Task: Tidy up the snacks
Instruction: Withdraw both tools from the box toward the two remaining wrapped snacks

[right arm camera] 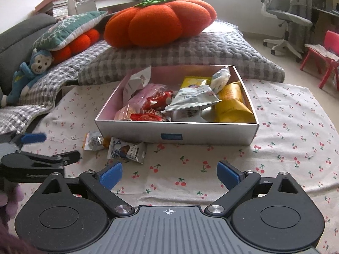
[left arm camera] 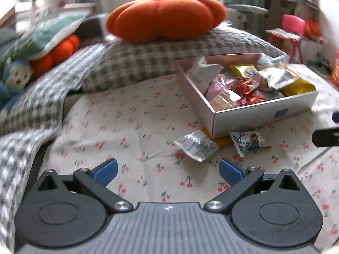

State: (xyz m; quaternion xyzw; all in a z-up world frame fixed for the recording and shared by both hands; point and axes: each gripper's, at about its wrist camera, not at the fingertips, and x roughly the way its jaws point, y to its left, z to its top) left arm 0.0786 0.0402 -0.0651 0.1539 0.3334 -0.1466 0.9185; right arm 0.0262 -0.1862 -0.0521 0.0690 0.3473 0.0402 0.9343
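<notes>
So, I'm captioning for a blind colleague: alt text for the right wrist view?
The open right gripper hovers over a cherry-print sheet, facing a snack-filled box. Two packets lie outside it; the left gripper shows at left.

Your right gripper [right arm camera: 169,174] hangs over the cherry-print sheet [right arm camera: 286,131] with its blue pads spread wide and nothing between them. Ahead of you sits the open box [right arm camera: 148,132], heaped with snack packets. Two packets lie outside it at its near left corner: a blue-and-white one [right arm camera: 127,149] and a silver-and-orange one [right arm camera: 94,141]. Your left gripper [right arm camera: 35,148] shows at the left edge.
</notes>
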